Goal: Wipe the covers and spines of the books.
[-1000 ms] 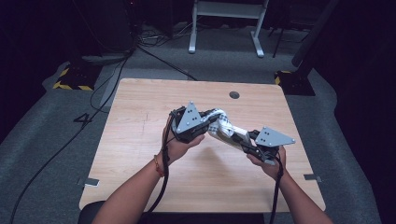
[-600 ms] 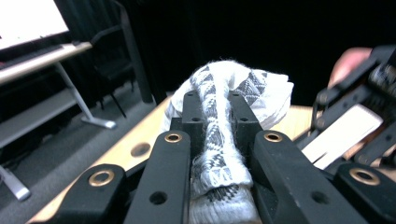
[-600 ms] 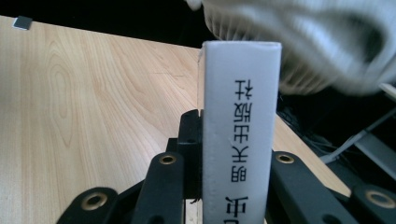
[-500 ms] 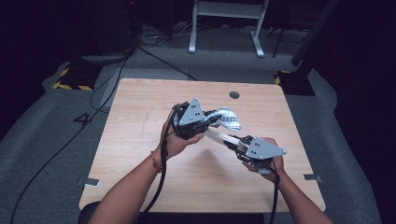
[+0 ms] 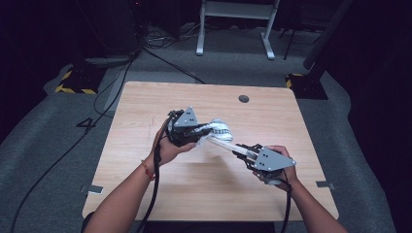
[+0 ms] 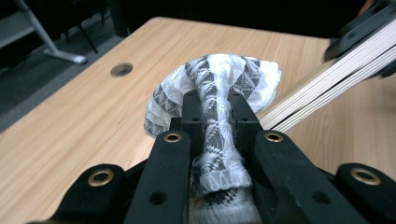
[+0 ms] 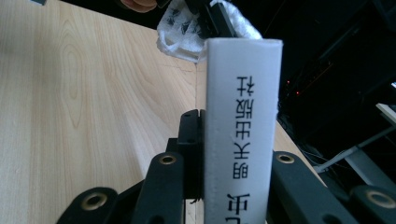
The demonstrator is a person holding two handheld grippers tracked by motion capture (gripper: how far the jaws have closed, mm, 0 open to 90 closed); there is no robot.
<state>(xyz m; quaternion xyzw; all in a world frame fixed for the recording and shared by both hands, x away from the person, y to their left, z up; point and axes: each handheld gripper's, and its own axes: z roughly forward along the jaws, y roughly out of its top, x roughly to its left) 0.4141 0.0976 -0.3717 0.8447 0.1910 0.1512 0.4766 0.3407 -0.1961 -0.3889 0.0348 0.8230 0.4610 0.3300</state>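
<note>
Lowered toward the surface (image 5: 145,121), the left gripper (image 5: 200,132) clamps a patterned cloth (image 6: 219,84) between its jaws, while the right gripper (image 5: 243,151) grips a white book (image 7: 240,130).

Black print on a white book spine

The book (image 7: 243,130) carried a column of black Chinese characters along its white spine, seen in the right gripper view. They stood upside down in that view, running from the middle of the spine to the bottom edge; several looked like 明天出版社, but the lowest ones were cut off and could not be read with certainty. Nothing else in the pictures bore legible writing.
</note>
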